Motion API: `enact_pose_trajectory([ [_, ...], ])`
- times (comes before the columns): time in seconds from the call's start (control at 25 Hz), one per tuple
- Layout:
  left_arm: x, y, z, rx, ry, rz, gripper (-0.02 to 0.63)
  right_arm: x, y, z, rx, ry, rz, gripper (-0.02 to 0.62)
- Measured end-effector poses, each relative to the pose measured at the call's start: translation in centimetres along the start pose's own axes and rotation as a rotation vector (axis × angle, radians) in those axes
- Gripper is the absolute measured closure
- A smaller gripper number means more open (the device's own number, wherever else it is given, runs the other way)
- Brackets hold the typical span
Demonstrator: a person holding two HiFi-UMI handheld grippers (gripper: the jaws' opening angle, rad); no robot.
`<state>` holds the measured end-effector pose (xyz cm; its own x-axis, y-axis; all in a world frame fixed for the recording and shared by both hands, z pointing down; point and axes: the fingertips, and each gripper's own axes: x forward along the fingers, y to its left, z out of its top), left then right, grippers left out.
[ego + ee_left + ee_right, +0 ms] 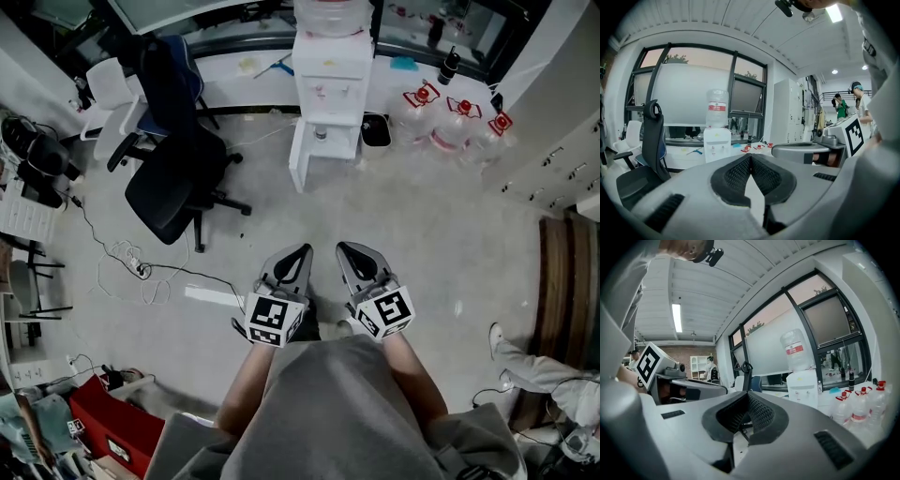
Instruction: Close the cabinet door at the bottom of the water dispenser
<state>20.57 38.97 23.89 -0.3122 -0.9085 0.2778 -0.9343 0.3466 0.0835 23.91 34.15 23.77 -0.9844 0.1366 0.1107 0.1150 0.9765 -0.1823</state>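
Note:
The white water dispenser (330,70) stands against the far wall with a bottle on top. Its bottom cabinet door (298,157) hangs open, swung out toward the floor side on the left. Both grippers are held side by side in front of the person, well short of the dispenser. The left gripper (305,249) is shut with nothing in it, and the right gripper (342,247) is shut and empty too. In the left gripper view the dispenser (716,143) shows beyond the closed tips (750,157). The right gripper view has the dispenser (802,387) to the right of its tips (747,393).
A black office chair (178,178) stands left of the dispenser. Several water bottles (459,122) sit to its right, near white lockers (562,159). A cable and power strip (141,270) lie on the floor at left. A person's leg (525,361) is at right.

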Motion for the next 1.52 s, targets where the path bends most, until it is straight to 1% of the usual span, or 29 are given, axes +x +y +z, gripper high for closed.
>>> enact_pose_trajectory([
  [0.08,1.1,2.2,-0.3,0.02,0.027,-0.008,0.598,2.4,-0.5,0.1,0.007,0.007,-0.017,0.586],
  [0.16,2.0,4.0,-0.4,0.029,0.045,-0.034,0.598,4.7,-0.7,0.2,0.01,0.013,-0.03,0.586],
  [0.32,3.1,7.0,-0.4,-0.036,0.05,-0.119,0.598,8.4,-0.8,0.1,0.018,0.023,-0.061,0.586],
  [0.4,3.8,8.5,-0.5,-0.05,0.065,-0.139,0.598,10.1,-0.9,0.1,0.017,0.027,-0.072,0.586],
  [0.56,4.2,11.1,0.3,-0.023,0.028,-0.146,0.598,12.7,-1.3,0.2,0.01,0.032,-0.101,0.586],
  [0.72,4.8,13.0,0.4,-0.071,0.013,-0.185,0.6,14.5,-2.0,0.1,0.028,0.045,-0.132,0.586],
  [0.88,6.3,14.7,0.3,-0.061,0.008,-0.172,0.6,15.7,-3.4,-0.4,0.038,0.06,-0.151,0.586],
  [1.0,7.7,15.5,0.1,-0.07,0.02,-0.182,0.6,16.6,-4.8,-0.8,0.054,0.07,-0.165,0.586],
  [1.12,9.5,16.4,-0.2,-0.059,0.031,-0.181,0.6,17.7,-6.4,-1.5,0.073,0.08,-0.175,0.586],
  [1.52,18.9,20.6,0.3,-0.095,0.073,-0.174,0.6,23.7,-14.6,-1.8,0.11,0.097,-0.184,0.588],
])
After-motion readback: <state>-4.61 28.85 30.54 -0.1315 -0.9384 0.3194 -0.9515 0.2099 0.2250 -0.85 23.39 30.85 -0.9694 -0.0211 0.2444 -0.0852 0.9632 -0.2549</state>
